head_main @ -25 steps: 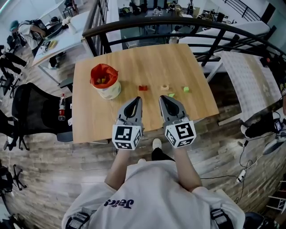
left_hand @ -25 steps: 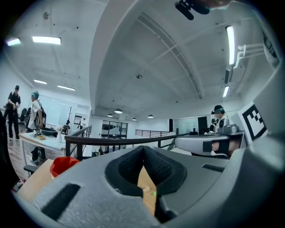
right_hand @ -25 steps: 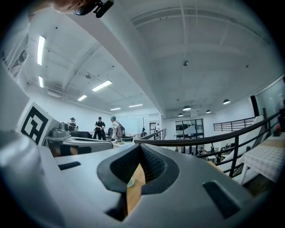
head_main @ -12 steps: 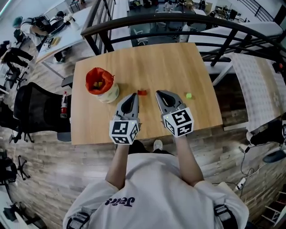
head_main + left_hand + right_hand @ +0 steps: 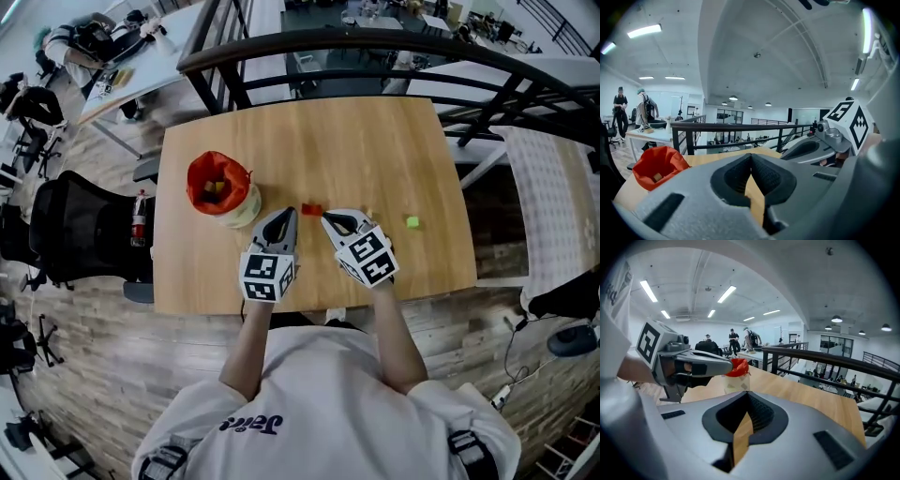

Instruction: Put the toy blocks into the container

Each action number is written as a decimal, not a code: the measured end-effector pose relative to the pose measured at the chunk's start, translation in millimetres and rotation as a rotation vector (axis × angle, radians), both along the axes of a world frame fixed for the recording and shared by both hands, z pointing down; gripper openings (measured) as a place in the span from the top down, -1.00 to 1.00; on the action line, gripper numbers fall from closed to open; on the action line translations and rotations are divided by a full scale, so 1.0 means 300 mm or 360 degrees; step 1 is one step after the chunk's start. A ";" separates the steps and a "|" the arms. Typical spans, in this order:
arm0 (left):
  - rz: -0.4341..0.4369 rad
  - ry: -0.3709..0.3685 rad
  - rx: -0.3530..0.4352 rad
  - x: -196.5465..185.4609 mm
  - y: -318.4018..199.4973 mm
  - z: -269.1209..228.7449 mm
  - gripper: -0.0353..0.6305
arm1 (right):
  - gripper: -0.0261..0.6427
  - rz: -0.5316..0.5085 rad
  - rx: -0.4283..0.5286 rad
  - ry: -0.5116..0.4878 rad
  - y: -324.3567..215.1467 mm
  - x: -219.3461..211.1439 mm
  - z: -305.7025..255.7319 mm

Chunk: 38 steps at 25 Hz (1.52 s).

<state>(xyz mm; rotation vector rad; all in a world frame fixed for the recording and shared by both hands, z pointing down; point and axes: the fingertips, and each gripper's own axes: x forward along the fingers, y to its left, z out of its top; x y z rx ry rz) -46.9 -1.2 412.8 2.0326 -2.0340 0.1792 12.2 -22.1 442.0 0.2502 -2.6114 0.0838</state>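
— Red item first: where is the small red toy block (image 5: 312,209)?

— On the light wooden table (image 5: 375,141), near its middle. It lies loose, just beyond the tips of the two claws and roughly between them. Whether either tip touches it cannot be told from the head view.

— Location of the container?

— The pale round container with a red liner (image 5: 219,192) stands upright toward the table's left edge, about midway between the near and far edges. A few small blocks lie inside it, but their number cannot be told. The left gripper view shows the container (image 5: 658,168) low at the left, and the right gripper view shows the container (image 5: 736,375) beyond the left claw.

— Other blocks outside the container?

— One small green toy block (image 5: 412,222) lies toward the right edge, well apart from the red block.

— State of the left claw (image 5: 285,216)?

— Jaws together, pad tips meeting, nothing between them. Only table wood shows through the slot behind the tips. The claw is above the table, between the container and the red block.

— State of the right claw (image 5: 326,217)?

— Jaws fully together and empty. It sits just beside the left claw, its tips angled toward the red block.
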 end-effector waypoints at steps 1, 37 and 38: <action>0.0011 0.0006 -0.0032 -0.016 -0.012 0.030 0.85 | 0.89 -0.0018 0.0011 0.0040 -0.003 -0.019 0.026; 0.0204 0.0309 -0.0453 -0.197 -0.214 0.585 0.85 | 0.48 -0.0587 0.0124 0.1125 -0.219 -0.194 0.872; 0.0206 0.0310 -0.0451 -0.195 -0.214 0.577 0.85 | 0.48 -0.0586 0.0123 0.1117 -0.219 -0.193 0.860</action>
